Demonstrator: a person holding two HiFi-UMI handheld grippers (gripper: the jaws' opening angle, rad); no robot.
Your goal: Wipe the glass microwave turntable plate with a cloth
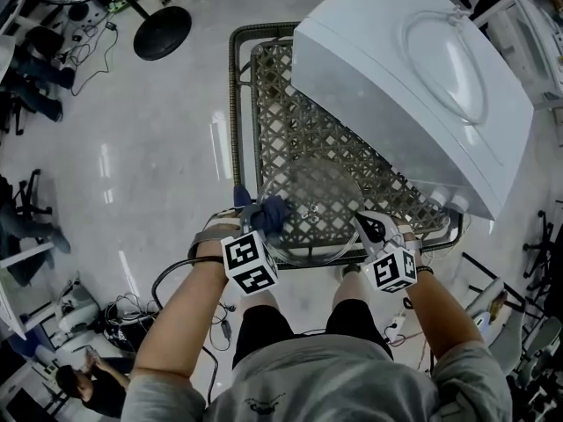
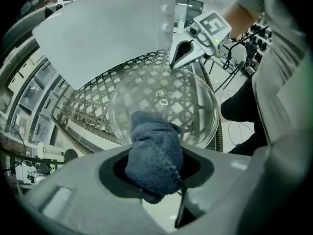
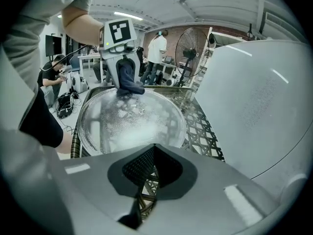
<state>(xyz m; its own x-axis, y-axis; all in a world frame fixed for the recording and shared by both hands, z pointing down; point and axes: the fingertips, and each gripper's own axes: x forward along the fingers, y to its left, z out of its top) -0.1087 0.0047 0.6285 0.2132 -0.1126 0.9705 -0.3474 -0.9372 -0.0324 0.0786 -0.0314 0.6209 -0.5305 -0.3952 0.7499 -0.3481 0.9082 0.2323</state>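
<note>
Glass turntable plate (image 1: 312,205) is laid flat on lattice surface (image 1: 295,117), beside white appliance (image 1: 413,77). Blue cloth (image 2: 154,153) is clamped in left gripper (image 1: 261,222) jaws at plate's rim. Right gripper (image 1: 368,226) jaws are pinched on opposite rim.

The cloth (image 2: 154,155) is dark blue. The glass plate (image 2: 195,102) is clear, and the grey-brown woven lattice of the worktop (image 1: 299,104) shows through it. The microwave (image 1: 396,77) is plain white. The left gripper (image 1: 264,216) and the right gripper (image 1: 362,222) each bear a white cube with black square markers.
</note>
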